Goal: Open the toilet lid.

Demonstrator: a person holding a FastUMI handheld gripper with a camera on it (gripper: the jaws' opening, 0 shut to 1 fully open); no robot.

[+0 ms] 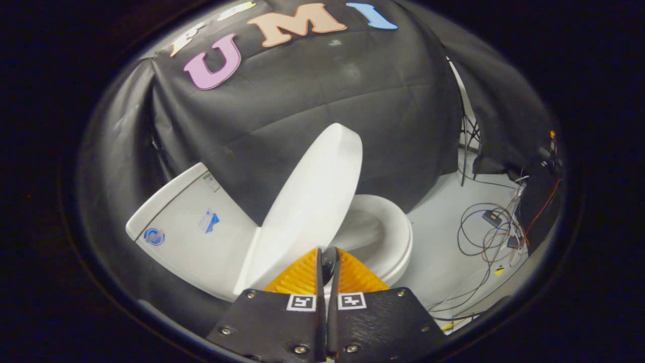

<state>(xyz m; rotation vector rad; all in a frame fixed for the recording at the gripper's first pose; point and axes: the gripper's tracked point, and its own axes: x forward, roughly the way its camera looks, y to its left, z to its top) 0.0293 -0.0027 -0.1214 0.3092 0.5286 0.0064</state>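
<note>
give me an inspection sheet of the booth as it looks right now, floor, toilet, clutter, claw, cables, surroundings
Surface: pale floor, bare near the toilet.
Job's things: toilet lid raised partway, tilted toward the tank; seat down.
Clutter: small boxes among the wires.
Claw: claw fingers nearly together, right at the lid's lower edge; grip on it unclear.
Cables: loose tangle of cables on the floor beside the toilet.
Surroundings: black cloth wall; stand at its edge.

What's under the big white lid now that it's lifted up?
Under the raised lid sit the white seat and part of the bowl. The lid and the gripper, fingers nearly closed at the lid's edge, hide the rest of the bowl.
</note>
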